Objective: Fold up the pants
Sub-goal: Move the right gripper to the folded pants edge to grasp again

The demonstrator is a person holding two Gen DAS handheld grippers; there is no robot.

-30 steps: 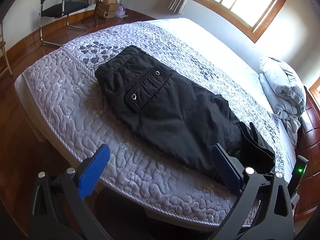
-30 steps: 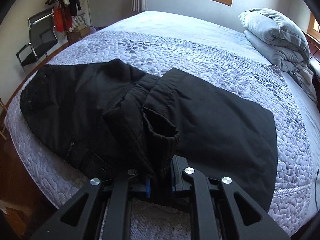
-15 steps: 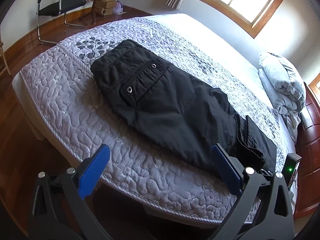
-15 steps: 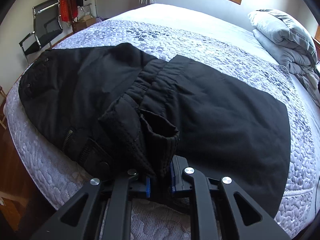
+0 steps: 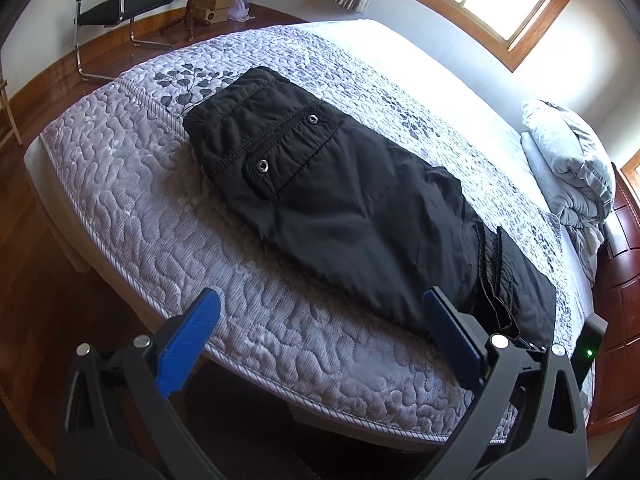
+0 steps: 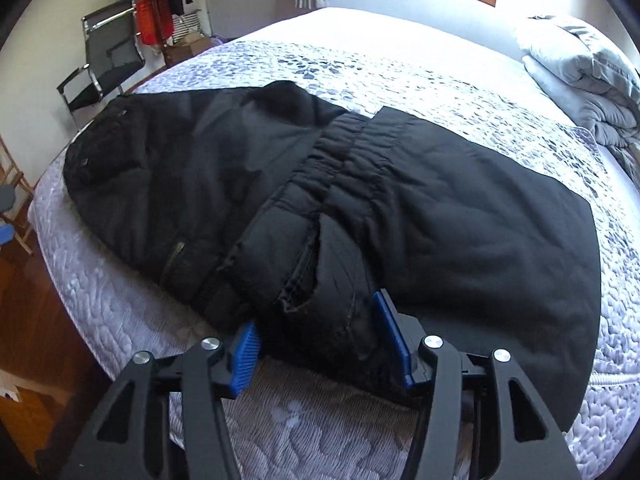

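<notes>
Black pants (image 5: pixel 332 208) lie folded on the quilted bed (image 5: pixel 132 184), waistband and snap pocket at the far left. In the right wrist view the pants (image 6: pixel 280 184) have the leg cuffs folded over the middle. My left gripper (image 5: pixel 320 344) is open and empty, held off the bed's near edge. My right gripper (image 6: pixel 324 340) has its jaws apart, with the cuff end lying loose between the blue pads (image 6: pixel 390 336).
A flat black board or cloth (image 6: pixel 500 232) lies under the pants on the right. A folded grey duvet (image 5: pixel 572 168) sits at the head end. A black chair (image 5: pixel 120 4) and boxes stand by the far wall. Wooden floor surrounds the bed.
My right gripper, shut on the cuff end before, has opened and let it drop onto the pants. My left gripper has drawn back a little from the bed.
</notes>
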